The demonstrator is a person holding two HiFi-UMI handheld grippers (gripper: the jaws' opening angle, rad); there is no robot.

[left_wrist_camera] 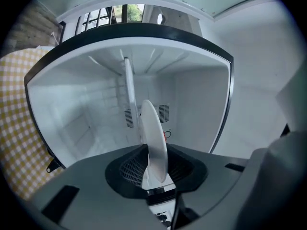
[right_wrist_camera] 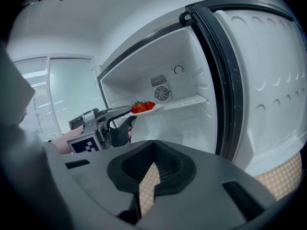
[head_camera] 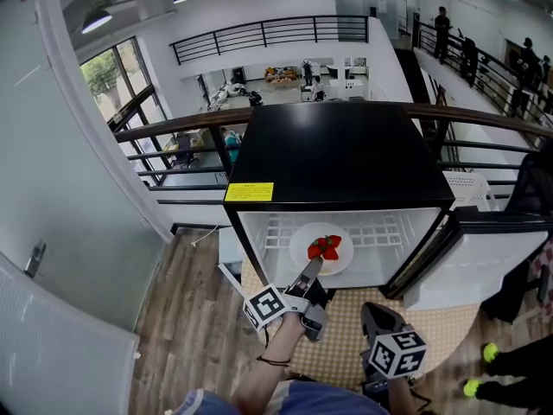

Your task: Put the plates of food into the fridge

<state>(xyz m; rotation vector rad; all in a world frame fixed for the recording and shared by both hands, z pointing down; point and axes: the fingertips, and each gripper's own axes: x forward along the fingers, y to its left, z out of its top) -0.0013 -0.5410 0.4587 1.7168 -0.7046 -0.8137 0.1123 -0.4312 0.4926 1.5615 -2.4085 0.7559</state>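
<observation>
Two grippers show in the head view, both low in frame over a checkered mat (head_camera: 346,346). The left gripper (head_camera: 313,267) reaches toward 12 o'clock into the open fridge (head_camera: 337,154), with its marker cube (head_camera: 265,306) behind it at 7 o'clock. A white plate (head_camera: 302,251) of strawberries (head_camera: 325,247) sits at its fingers, inside the cabinet over the wire shelf (head_camera: 380,230). The fridge door (head_camera: 484,253) hangs open at 3 o'clock of the cabinet. A yellow label (head_camera: 250,192) is on the black top's front edge. The right gripper (head_camera: 373,315) is at 5 o'clock of the left one, outside the fridge and apart from the plate.

Left gripper view: the camera is rolled, so the plate (left_wrist_camera: 153,138) shows edge-on. The left gripper's (left_wrist_camera: 154,176) fingers pinch its near rim. The white fridge interior (left_wrist_camera: 86,114) fills the back, and the shelf (left_wrist_camera: 128,87) shows as a thin bar at 12 o'clock of the plate. The mat (left_wrist_camera: 19,104) is at 9 o'clock.

Right gripper view: the right gripper's (right_wrist_camera: 148,178) fingers are drawn nearly together, with only a thin slit showing the mat and nothing between them. At 11 o'clock the left gripper (right_wrist_camera: 128,110) holds the plate (right_wrist_camera: 152,109) level, with the strawberries (right_wrist_camera: 143,106) on top, at the front of the shelf (right_wrist_camera: 187,101). Can't tell whether the plate touches the shelf. A fan vent (right_wrist_camera: 161,94) is on the back wall, and the door (right_wrist_camera: 259,80) is at 3 o'clock.
</observation>
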